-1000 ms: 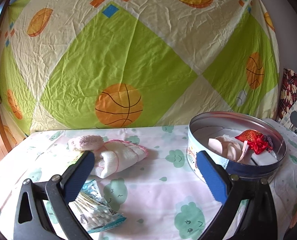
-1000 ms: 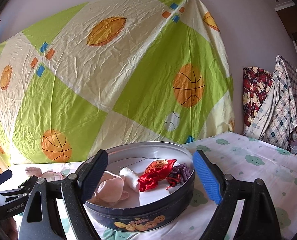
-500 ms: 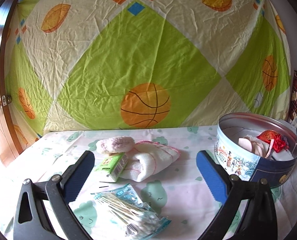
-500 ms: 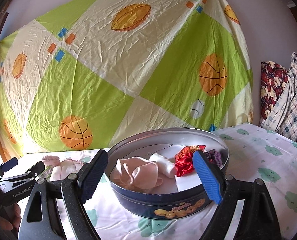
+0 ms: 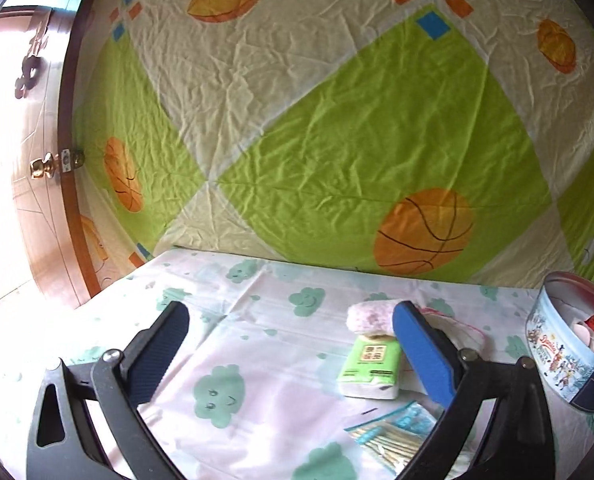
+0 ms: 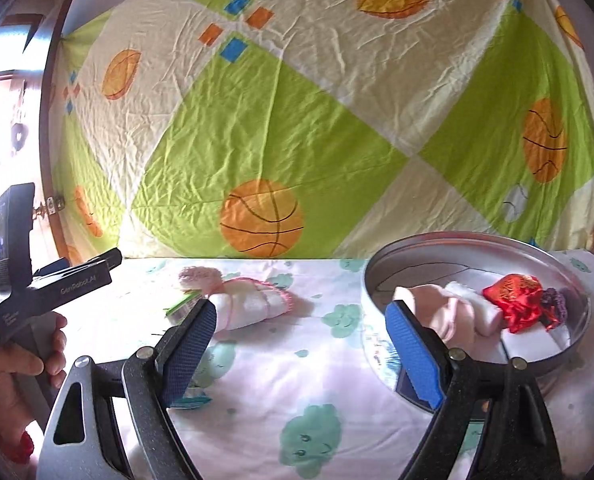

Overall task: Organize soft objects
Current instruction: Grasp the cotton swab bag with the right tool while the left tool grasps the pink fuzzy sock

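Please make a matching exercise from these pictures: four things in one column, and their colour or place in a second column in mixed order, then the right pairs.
1. tissue pack
2. cotton swab bag
3. red pouch
4. folded towel

a. inside the round tin
b. white with pink edging
c. green
d. nearest the left wrist camera, in front of the pack

Pairs: 1-c, 2-d, 3-a, 4-b

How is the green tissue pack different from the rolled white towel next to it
The tissue pack is a flat, boxy packet in glossy green wrapping with a printed label; the towel is a soft white roll with pink-stitched edging. The pack lies nearer the cameras, the towel behind it. Both lie on the cloud-print sheet, outside the round tin.
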Action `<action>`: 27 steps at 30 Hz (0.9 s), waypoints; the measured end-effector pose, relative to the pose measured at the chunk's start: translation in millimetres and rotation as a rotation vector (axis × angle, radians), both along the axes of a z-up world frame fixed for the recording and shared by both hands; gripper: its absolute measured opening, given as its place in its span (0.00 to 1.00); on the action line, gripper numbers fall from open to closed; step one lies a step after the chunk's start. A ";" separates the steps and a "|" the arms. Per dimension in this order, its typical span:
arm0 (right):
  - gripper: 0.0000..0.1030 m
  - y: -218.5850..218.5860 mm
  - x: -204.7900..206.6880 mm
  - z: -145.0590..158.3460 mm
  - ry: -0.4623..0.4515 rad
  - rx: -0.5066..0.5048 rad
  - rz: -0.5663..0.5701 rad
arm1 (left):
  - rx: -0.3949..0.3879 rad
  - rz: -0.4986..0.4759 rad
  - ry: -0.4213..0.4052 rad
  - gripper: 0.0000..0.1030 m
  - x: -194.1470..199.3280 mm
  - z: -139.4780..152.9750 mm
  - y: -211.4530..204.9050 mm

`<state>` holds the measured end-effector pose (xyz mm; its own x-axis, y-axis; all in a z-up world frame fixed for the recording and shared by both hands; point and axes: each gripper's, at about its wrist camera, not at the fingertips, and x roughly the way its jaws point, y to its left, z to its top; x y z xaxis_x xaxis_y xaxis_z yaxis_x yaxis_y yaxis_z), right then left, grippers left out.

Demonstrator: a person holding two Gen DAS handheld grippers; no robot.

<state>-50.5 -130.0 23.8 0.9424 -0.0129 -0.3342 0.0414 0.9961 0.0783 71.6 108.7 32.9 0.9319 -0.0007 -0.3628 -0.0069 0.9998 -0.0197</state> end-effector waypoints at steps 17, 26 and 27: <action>0.85 103.5 94.8 -49.6 0.422 -0.035 0.360 | 0.001 0.050 0.054 1.00 22.3 1.6 33.0; 0.60 122.0 106.8 -69.2 0.548 -0.110 0.403 | 0.010 0.035 0.090 1.00 27.2 -4.5 28.6; 0.59 122.1 107.2 -70.4 0.555 -0.110 0.407 | 0.010 0.034 0.093 1.00 27.7 -5.1 28.6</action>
